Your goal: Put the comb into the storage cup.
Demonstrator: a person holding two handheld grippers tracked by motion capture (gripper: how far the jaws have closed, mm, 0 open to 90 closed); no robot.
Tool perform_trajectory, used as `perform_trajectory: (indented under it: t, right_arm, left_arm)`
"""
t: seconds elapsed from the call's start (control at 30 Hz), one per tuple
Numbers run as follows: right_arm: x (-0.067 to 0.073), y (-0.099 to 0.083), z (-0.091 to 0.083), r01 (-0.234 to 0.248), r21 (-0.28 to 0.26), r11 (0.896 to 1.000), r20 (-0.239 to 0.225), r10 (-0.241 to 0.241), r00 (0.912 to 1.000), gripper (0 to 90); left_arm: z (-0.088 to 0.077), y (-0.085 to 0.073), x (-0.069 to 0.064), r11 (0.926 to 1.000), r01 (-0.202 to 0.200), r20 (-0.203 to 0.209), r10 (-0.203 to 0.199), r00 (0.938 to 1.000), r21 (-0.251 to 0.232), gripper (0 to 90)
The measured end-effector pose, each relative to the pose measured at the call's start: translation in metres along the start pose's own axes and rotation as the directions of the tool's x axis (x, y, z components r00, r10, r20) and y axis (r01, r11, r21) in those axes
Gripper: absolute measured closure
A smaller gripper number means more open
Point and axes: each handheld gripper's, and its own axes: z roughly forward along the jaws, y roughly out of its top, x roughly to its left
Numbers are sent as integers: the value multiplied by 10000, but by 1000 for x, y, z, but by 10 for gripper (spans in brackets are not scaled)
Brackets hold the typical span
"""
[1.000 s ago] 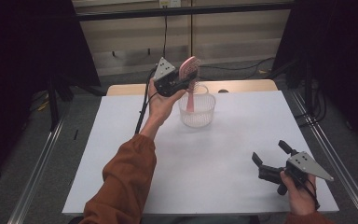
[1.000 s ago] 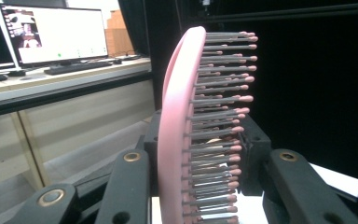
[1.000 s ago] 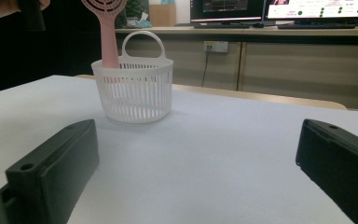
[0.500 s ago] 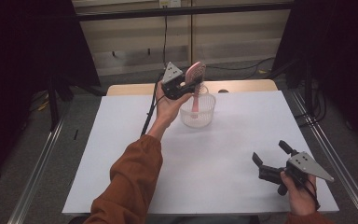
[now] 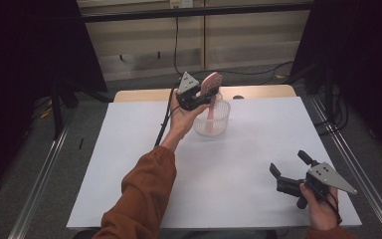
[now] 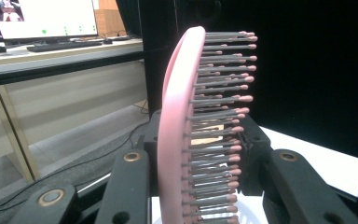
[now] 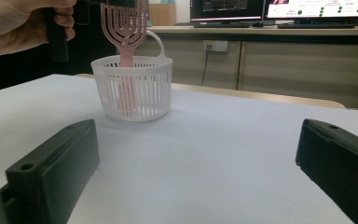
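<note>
Pink bristled hairbrush [image 6: 182, 140], slatted white basket [image 7: 135, 88]

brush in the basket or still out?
Partly in: hairbrush handle stands down inside the basket, head above the rim, gripped by the left tongs.

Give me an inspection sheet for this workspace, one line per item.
Surface: white table, bare where visible.
Job's things: pink hairbrush upright, handle down inside the white slotted basket.
Clutter: nothing seen.
Grippers: left gripper shut on the brush head, over the basket; right gripper open, holding nothing, low over the table's near right.
Cables: black cable trails from the left gripper across the table.
Surroundings: monitors on a desk behind; dark curtains at the sides.
</note>
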Motion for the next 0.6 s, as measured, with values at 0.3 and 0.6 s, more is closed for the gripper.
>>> perform_trajectory:
  t: [0.3, 0.6]
  right_arm:
    - [0, -1, 0, 0, 64, 10000, -15, 0, 10000, 0]
    - [0, -1, 1, 80, 107, 9999, -58, -79, 10000, 0]
  left_arm:
    - [-9, -9, 9, 9998, 174, 115, -175, 9998, 112, 639]
    - [-26, -11, 23, 9983, 302, -138, -295, 9995, 507, 617]
